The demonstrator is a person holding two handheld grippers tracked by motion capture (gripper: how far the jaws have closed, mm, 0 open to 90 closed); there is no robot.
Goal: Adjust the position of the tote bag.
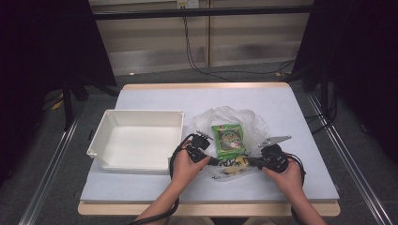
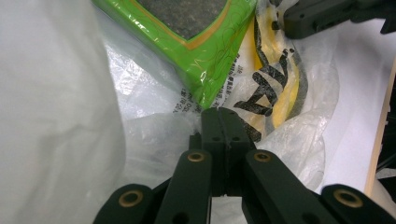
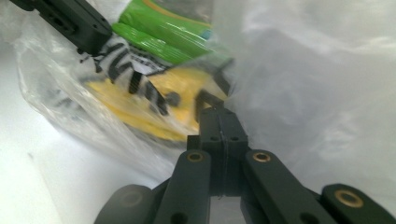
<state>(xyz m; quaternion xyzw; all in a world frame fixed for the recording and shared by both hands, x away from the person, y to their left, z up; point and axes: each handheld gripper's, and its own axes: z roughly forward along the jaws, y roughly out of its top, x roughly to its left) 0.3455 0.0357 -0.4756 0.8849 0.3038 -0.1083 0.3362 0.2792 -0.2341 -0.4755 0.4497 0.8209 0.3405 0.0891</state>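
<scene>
Near the worktop's (image 1: 141,187) front edge, a crinkled clear plastic bag (image 1: 234,123) with yellow-black print holds a green packet (image 1: 229,139); each hand-held gripper, left (image 1: 217,161) and right (image 1: 248,162), pinches its film.

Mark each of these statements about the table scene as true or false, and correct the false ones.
1. The green packet lies on the clear plastic bag. True.
2. The white tray holds the green packet. False: the tray holds nothing; the packet is to its right.
3. The left gripper has its fingers shut on the bag's film. True.
4. The right gripper is wide open above the tray. False: its fingers are shut on the bag's edge.
5. The bag carries yellow and black print. True.
</scene>
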